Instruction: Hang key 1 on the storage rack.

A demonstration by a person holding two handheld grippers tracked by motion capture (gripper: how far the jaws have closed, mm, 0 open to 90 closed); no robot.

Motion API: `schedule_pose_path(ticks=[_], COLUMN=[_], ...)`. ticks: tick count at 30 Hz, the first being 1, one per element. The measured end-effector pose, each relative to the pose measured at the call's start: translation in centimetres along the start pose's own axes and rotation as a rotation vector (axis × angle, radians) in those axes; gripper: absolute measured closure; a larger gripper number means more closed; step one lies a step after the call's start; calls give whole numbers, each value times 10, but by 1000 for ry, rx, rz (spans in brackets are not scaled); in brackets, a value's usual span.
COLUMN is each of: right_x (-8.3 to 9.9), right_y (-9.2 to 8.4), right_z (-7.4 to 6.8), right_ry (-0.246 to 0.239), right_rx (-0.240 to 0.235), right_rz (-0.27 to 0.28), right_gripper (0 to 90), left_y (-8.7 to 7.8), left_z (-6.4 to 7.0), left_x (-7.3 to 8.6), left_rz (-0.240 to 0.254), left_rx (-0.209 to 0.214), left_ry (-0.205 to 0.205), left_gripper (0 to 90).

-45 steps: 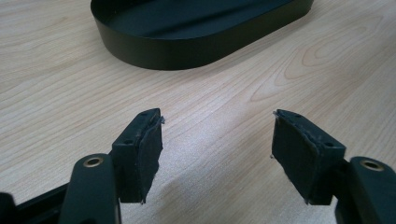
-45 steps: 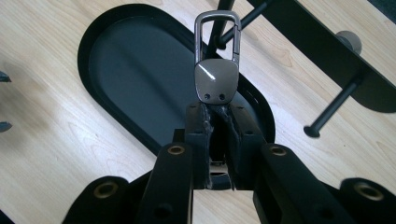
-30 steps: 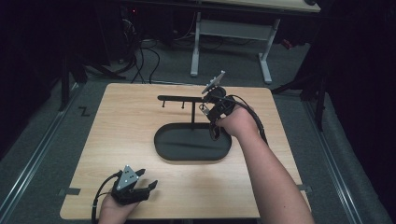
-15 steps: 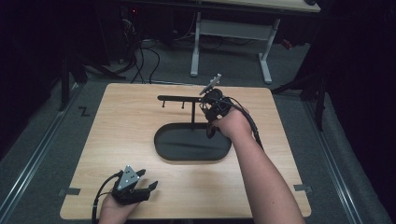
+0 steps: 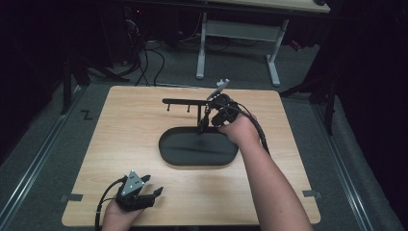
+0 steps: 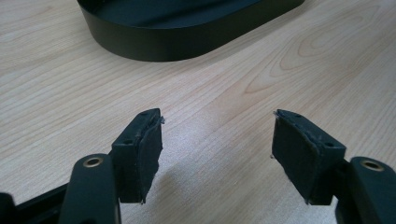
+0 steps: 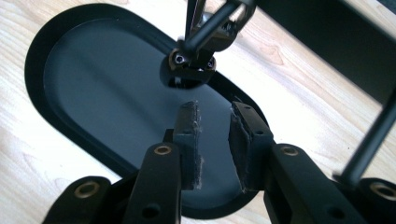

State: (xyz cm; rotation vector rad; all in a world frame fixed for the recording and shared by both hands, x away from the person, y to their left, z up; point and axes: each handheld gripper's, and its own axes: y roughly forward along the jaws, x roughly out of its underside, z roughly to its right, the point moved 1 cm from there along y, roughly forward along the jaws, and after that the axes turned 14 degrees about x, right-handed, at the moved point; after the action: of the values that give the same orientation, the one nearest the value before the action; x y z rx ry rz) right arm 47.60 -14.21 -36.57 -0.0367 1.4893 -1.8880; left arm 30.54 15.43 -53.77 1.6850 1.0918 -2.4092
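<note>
I have the right gripper (image 7: 212, 126) over the black tray (image 7: 56, 56) beside its upright post (image 7: 191, 65), jaws just parted slightly and empty, the left gripper (image 6: 217, 140) wide open and empty; hooks look bare, so nothing seems hung yet.

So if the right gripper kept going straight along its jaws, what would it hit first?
Most likely the floor of the black oval tray, just short of the stand's post base. The right gripper has nothing between its slightly parted jaws; depth is hard to judge.
</note>
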Motion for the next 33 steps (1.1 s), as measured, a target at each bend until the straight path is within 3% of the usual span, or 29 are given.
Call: schedule_pose_path(ticks=[9,12,16,21,26,33], right_x=[30,46,67,96,124,159], right_y=[-7,-8,-6,-4,2,21], right_z=[2,1,1,2,11,29], right_ry=[14,20,-8,9,35,60], right_rx=[-24,-41,-45,-63,-62,-22], right_rz=[8,14,21,19,21,-22], right_gripper=[666,624,582,533,519,547], left_y=[2,3,1,-1,-3,-4], left_z=[1,1,2,3,3,4], left_x=[0,0,-1,-2,-3,-3], left_rz=[-9,-15,-3,18,23,30], left_rx=[0,-3,-4,-10,-14,-18], left_ry=[3,8,11,17,18,25], left_gripper=[338,337,338,338,338,338])
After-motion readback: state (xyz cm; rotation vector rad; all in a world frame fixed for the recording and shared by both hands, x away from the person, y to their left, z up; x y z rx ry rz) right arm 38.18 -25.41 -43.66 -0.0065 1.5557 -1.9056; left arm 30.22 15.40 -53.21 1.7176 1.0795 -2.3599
